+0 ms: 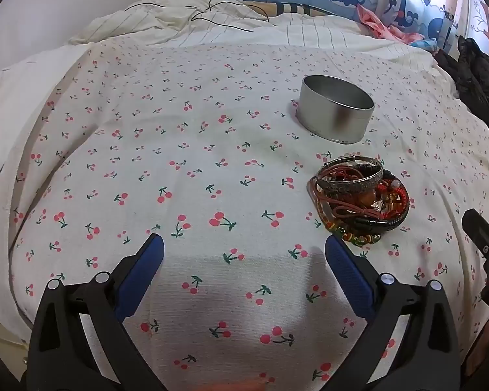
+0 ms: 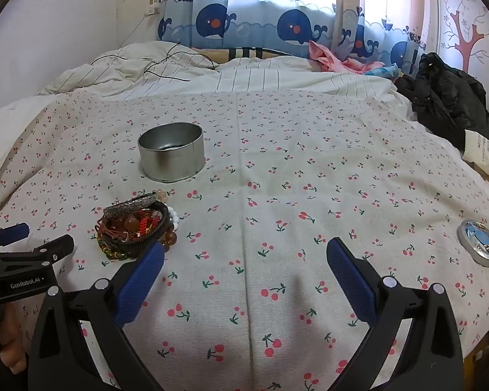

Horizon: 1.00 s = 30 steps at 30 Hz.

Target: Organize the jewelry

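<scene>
A tangled pile of bracelets (image 1: 362, 197), with a silver bangle on top, red cord and amber and green beads, lies on the cherry-print sheet (image 1: 195, 169). It also shows in the right wrist view (image 2: 137, 226). An open round silver tin (image 1: 335, 109) stands just beyond the pile, seen also in the right wrist view (image 2: 171, 151). Its lid (image 2: 480, 242) lies far right. My left gripper (image 1: 244, 244) is open and empty, near and left of the pile. My right gripper (image 2: 246, 249) is open and empty, right of the pile.
A black jacket (image 2: 450, 97) lies at the bed's right edge beside a paper label (image 2: 484, 154). A rumpled striped duvet (image 2: 179, 71) with a black cable and pink clothing (image 2: 339, 58) lie at the back under whale-print curtains.
</scene>
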Tool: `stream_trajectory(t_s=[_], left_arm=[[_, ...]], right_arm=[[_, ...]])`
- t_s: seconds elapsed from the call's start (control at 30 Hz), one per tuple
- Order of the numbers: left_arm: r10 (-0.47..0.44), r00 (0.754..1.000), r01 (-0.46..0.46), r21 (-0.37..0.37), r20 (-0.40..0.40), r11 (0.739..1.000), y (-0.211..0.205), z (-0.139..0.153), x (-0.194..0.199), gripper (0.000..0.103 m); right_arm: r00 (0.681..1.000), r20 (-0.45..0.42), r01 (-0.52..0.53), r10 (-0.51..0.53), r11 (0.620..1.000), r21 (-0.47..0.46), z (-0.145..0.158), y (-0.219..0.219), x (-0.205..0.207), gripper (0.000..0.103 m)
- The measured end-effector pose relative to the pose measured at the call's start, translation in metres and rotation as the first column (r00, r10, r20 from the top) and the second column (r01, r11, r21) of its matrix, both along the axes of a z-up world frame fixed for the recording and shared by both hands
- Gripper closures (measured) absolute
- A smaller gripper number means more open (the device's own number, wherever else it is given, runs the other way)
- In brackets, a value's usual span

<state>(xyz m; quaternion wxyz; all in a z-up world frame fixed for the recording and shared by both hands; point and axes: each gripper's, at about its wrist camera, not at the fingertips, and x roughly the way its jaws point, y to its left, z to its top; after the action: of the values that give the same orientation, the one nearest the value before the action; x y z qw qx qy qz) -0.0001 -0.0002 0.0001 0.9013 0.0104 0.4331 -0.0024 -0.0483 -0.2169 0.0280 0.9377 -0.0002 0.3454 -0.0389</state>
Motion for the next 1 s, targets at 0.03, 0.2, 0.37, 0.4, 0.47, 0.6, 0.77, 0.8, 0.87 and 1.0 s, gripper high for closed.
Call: stream_trajectory(t_s=[0.03, 0.2, 0.37, 0.4, 0.47, 0.6, 0.77, 0.8, 0.87, 1.0], left_arm=[[0.0, 1.0, 0.0, -0.001, -0.001, 1.0, 0.0, 0.0, 0.0, 0.008], [-0.001, 1.0, 0.001, -0.004, -0.003, 1.0, 0.0001, 0.0, 0.0, 0.008], [-0.001, 1.0, 0.001, 0.001, -0.004, 1.0, -0.0005, -0.0006, 0.0003, 0.008], [-0.001, 1.0, 0.001, 0.003, -0.004, 1.0, -0.0004, -0.0011, 0.0002, 0.008], [0.001, 1.0, -0.001, 0.003, -0.002, 1.0, 0.0014, -0.0018, 0.0004, 0.008], [0.001, 1.0, -0.001, 0.002, 0.004, 1.0, 0.0003, 0.0006, 0.0003, 0.008], [-0.013, 1.0, 0.013, 0.001, 0.001, 1.0, 0.0001, 0.0029, -0.0009, 0.008], [-0.014, 1.0, 0.014, 0.003, 0.002, 1.0, -0.0004, 0.0033, -0.0014, 0.008], [-0.013, 1.0, 0.013, 0.01, 0.008, 1.0, -0.0009, 0.0042, -0.0021, 0.008], [-0.01, 1.0, 0.01, 0.011, 0.014, 1.0, -0.0007, 0.0047, -0.0025, 0.008]], right_arm=[[1.0, 0.001, 0.0, 0.0, 1.0, 0.001, 0.0001, -0.0001, -0.0001, 0.007], [1.0, -0.002, 0.0, 0.0, 1.0, 0.0, 0.0005, -0.0004, 0.0, 0.007], [1.0, 0.0, 0.002, -0.002, 1.0, 0.002, 0.0002, -0.0025, 0.0008, 0.007], [1.0, 0.0, 0.002, -0.002, 1.0, 0.004, 0.0001, -0.0032, 0.0011, 0.007], [1.0, 0.002, 0.004, -0.004, 1.0, 0.006, 0.0005, -0.0016, -0.0016, 0.007], [1.0, 0.0, 0.003, -0.003, 1.0, 0.007, 0.001, -0.0034, -0.0012, 0.007], [1.0, -0.004, -0.001, 0.001, 1.0, 0.004, -0.0008, -0.0044, 0.0003, 0.007], [1.0, -0.004, -0.001, 0.001, 1.0, 0.003, -0.0014, -0.0046, 0.0002, 0.007], [1.0, -0.004, 0.0, 0.0, 1.0, 0.005, -0.0017, -0.0043, 0.0002, 0.007], [1.0, -0.004, 0.0, 0.0, 1.0, 0.013, -0.0019, -0.0049, -0.0001, 0.007]])
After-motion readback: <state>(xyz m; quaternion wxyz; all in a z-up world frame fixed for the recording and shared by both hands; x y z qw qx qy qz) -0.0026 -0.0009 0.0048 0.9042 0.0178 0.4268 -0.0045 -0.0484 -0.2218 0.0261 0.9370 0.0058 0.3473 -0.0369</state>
